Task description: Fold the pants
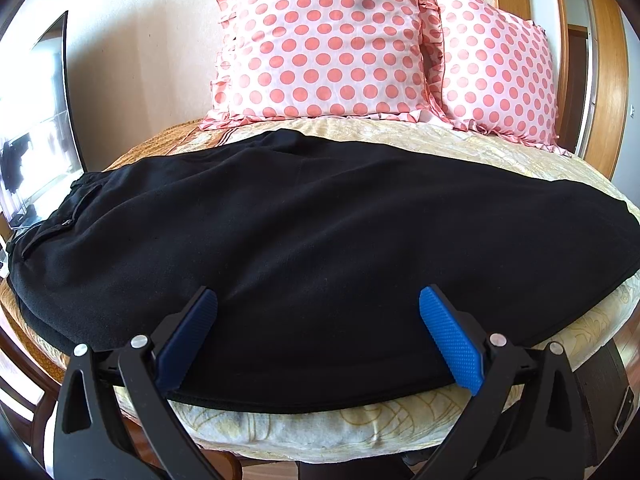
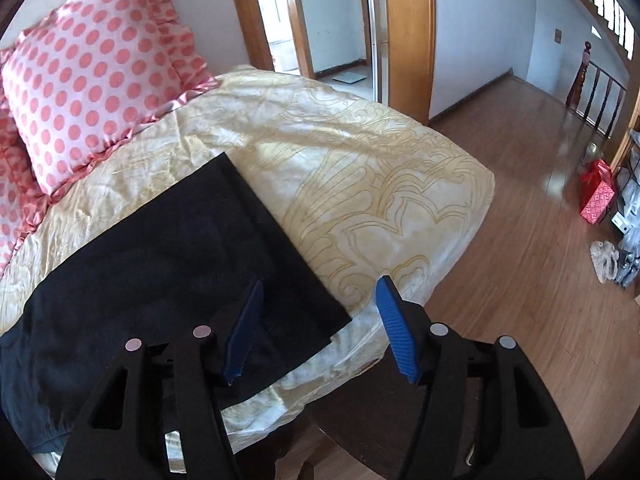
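Left wrist view
pants (image 1: 304, 240): black, spread flat across the bed (image 1: 500, 156), filling the middle of the view from 9 to 3 o'clock; waistband end at 9 o'clock.
left gripper (image 1: 318, 300): at 6 o'clock, over the near edge of the pants; fingers (image 1: 450, 340) spread wide, holding nothing; whether the tips touch the cloth, cannot tell.
pillows (image 1: 328, 40): two, pink with dots, upright at 12 to 2 o'clock behind the pants.
bedcover (image 1: 280, 424): cream with yellow pattern, showing under the pants at 6 o'clock.

Right wrist view
pants (image 2: 160, 260): leg end, hem edge running from centre toward 5 o'clock, lying flat on the bed.
right gripper (image 2: 320, 286): at 6 o'clock by the hem corner; fingers (image 2: 396, 328) wide apart, empty; left finger over the cloth, right finger over the bedcover.
pillow (image 2: 92, 80): at 10 o'clock.
floor (image 2: 520, 240): wood, at 3 o'clock; red bag (image 2: 597, 194) on it.
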Available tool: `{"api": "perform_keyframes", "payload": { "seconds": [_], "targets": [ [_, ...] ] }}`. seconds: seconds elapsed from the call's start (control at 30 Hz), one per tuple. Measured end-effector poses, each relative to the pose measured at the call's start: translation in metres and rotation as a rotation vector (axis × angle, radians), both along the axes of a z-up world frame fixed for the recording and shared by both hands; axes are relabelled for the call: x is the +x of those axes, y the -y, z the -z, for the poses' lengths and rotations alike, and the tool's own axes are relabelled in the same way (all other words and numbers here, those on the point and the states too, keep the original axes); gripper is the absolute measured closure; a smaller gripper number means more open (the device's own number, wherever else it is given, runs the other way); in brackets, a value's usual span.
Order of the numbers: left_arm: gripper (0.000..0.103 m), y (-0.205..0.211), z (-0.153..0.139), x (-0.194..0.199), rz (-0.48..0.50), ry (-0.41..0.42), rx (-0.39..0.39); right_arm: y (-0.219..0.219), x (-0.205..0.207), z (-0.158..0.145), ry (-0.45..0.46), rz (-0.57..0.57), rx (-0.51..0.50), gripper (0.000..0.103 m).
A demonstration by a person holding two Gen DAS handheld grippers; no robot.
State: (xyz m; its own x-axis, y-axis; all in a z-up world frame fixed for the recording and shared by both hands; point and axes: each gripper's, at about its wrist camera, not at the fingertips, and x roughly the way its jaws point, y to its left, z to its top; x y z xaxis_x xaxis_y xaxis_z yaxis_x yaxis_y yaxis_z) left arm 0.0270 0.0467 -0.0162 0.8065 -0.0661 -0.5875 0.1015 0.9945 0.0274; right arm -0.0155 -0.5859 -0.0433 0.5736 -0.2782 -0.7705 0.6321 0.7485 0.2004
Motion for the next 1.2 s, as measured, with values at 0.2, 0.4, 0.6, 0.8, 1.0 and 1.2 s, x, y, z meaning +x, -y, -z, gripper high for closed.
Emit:
{"api": "perform_keyframes", "payload": {
  "seconds": [0.2,0.4,0.6,0.8,1.0,1.2],
  "targets": [
    [0.002,0.0,0.0,0.0,0.001,0.0,0.0,-0.02,-0.012,-0.002,0.052,-0.03,-0.028,0.06],
    [0.002,0.0,0.0,0.0,0.003,0.002,0.001,-0.019,-0.014,0.0,0.144,-0.016,0.011,0.08],
    [0.002,0.001,0.0,0.001,0.001,0.007,0.002,-0.044,-0.008,-0.039,0.326,-0.112,0.02,0.085],
    [0.002,0.001,-0.001,0.001,-0.002,0.002,-0.002,-0.144,0.029,-0.103,0.494,-0.451,0.013,0.085],
    [0.002,-0.002,-0.008,-0.002,-0.003,0.002,-0.07,-0.308,0.068,-0.104,0.507,-0.939,0.115,0.085],
    [0.002,-0.016,-0.025,-0.015,-0.032,0.053,-0.102,-0.406,0.091,-0.036,0.254,-1.128,0.158,0.086]
  ]
}}
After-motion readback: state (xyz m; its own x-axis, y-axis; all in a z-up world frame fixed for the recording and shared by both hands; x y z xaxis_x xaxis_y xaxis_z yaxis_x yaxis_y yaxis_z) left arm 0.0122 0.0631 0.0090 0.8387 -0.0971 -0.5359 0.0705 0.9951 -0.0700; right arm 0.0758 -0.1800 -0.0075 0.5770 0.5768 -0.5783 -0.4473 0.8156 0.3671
